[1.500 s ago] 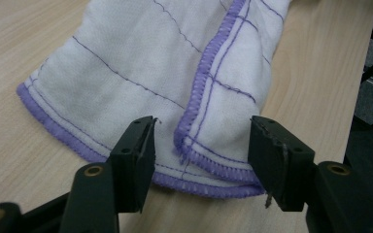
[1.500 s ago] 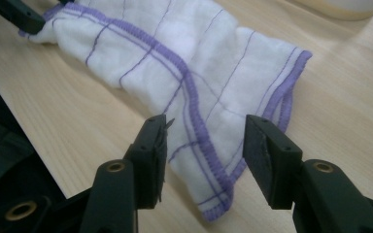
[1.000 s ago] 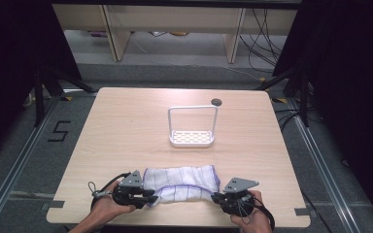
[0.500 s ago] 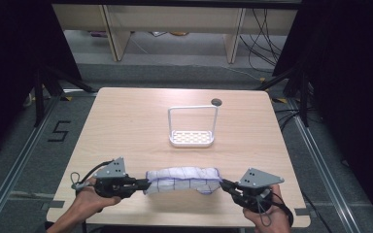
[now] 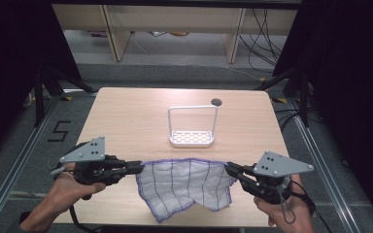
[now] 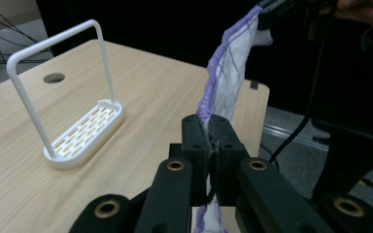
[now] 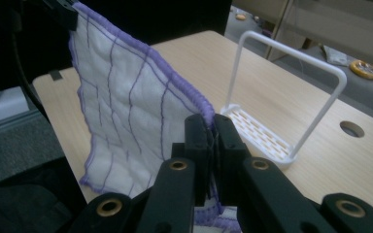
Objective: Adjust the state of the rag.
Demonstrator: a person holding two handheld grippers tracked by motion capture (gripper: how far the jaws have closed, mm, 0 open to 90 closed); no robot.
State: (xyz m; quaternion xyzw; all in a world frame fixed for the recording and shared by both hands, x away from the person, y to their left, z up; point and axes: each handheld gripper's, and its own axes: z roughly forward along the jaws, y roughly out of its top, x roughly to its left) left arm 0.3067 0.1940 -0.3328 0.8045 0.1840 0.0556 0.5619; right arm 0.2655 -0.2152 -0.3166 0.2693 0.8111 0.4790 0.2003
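Note:
A white cloth with purple grid lines and a purple hem (image 5: 184,184) hangs in the air above the near part of the table, stretched by its top edge between both grippers. My left gripper (image 5: 138,167) is shut on the cloth's left top corner; its jaws have just finished closing, and the hem (image 6: 209,99) runs out from between them. My right gripper (image 5: 228,167) is shut on the right top corner, with the cloth (image 7: 126,111) spread beyond its jaws. A white wire rack with a slotted base (image 5: 193,127) stands upright mid-table behind the cloth.
The wooden table (image 5: 126,116) has a round cable hole (image 5: 216,102) near its far edge. Shelving legs and loose cables lie on the floor beyond. Dark stands flank the table on both sides.
Both grippers have risen from the tabletop and moved apart, lifting the cloth off the table. The bunched cloth has unfolded and hangs open between them.

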